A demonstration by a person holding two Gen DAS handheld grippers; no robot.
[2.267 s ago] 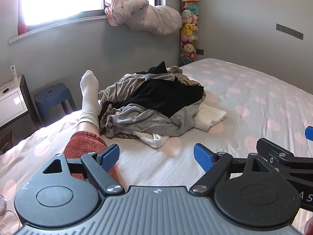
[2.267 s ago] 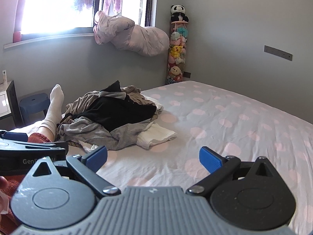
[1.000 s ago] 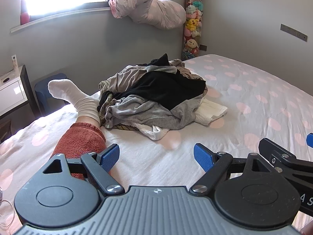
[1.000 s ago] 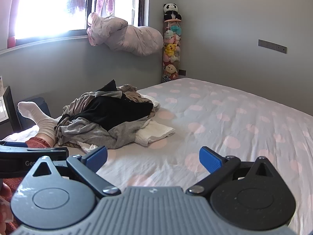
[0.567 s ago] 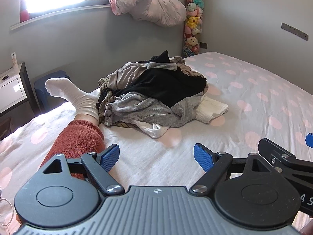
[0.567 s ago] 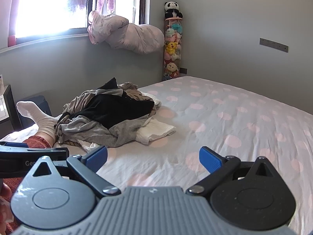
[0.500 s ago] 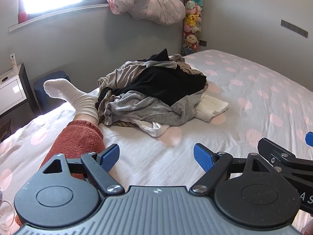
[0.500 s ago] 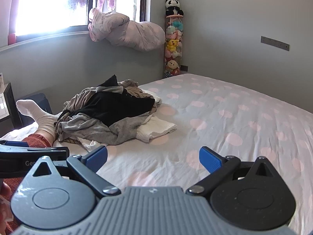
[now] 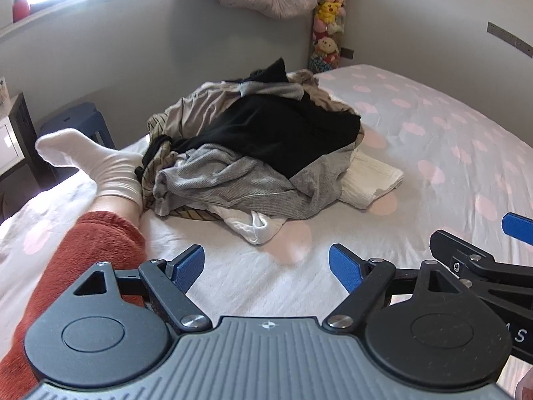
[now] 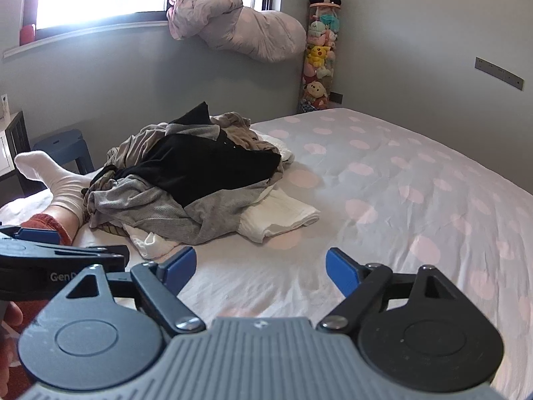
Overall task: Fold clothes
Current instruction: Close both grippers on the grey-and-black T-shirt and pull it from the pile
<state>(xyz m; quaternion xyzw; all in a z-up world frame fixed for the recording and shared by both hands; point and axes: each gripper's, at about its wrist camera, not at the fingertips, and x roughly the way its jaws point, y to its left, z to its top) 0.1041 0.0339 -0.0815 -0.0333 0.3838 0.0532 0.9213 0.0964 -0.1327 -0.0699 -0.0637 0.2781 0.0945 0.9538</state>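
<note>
A heap of unfolded clothes (image 9: 253, 160) lies on the bed: a black garment (image 9: 283, 130) on top, a grey knit one (image 9: 233, 183) below, a white folded cloth (image 9: 369, 180) at its right edge. It also shows in the right wrist view (image 10: 186, 180). My left gripper (image 9: 266, 263) is open and empty, hovering over the sheet short of the heap. My right gripper (image 10: 261, 265) is open and empty, beside the left one, whose body shows at the left (image 10: 63, 260).
The bed (image 10: 416, 200) has a white sheet with pink dots. A person's leg in a red trouser and white sock (image 9: 90, 163) lies left of the heap. A blue stool (image 9: 80, 123) and a white nightstand stand beyond. A tube of plush toys (image 10: 321, 50) stands in the corner.
Both grippers have moved a little closer to the heap and tilted down. The foot has dropped from upright to lying flat, toes to the left. Both jaws stay open.
</note>
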